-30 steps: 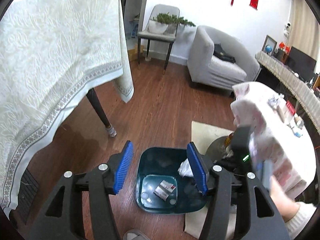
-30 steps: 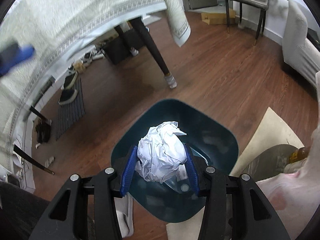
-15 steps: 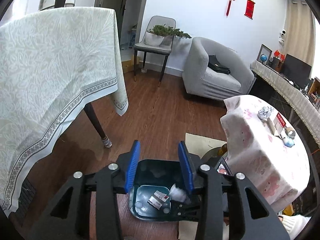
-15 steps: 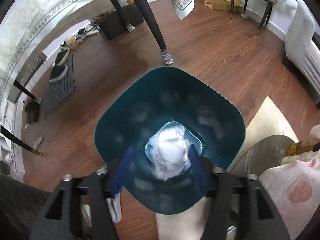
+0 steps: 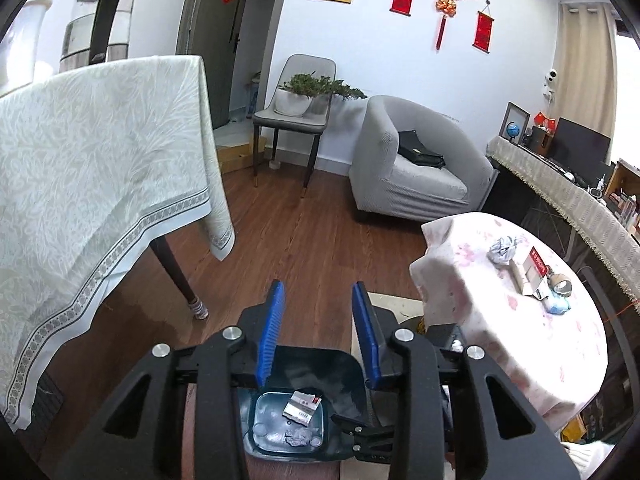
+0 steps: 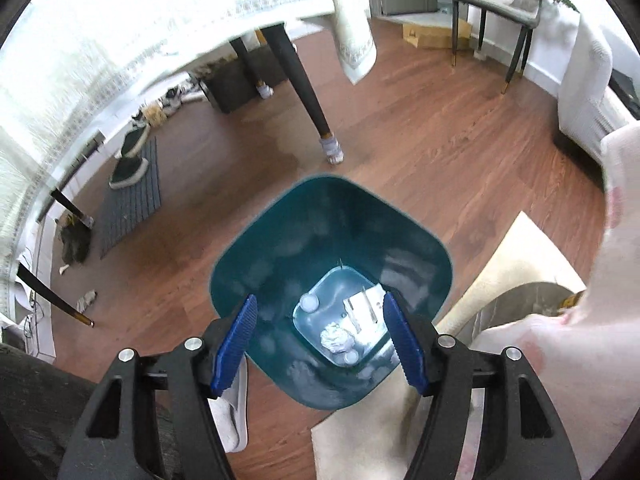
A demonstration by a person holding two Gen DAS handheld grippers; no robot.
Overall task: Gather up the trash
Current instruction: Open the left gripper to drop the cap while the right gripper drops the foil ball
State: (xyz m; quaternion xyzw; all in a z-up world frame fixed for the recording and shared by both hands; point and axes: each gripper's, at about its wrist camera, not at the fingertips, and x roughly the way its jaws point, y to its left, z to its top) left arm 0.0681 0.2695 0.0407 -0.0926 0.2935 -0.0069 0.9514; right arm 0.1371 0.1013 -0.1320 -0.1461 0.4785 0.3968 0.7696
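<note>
Evenly lit indoor daylight in the left wrist view, sharp at centre. Blown-out glare on the tablecloth (image 6: 120, 40) from 9 to 12 o'clock in the right wrist view, with slight motion blur. Strong fisheye bending and black vignette at all edges.

teal bin (image 6: 240, 256), blue fingers (image 6: 236, 340), possibly silver wad (image 6: 338, 339).

Left view: the gripper frame hides most of the teal bin (image 5: 344, 368); small items at the round table's (image 5: 500, 320) far edge stay unreadable.
</note>
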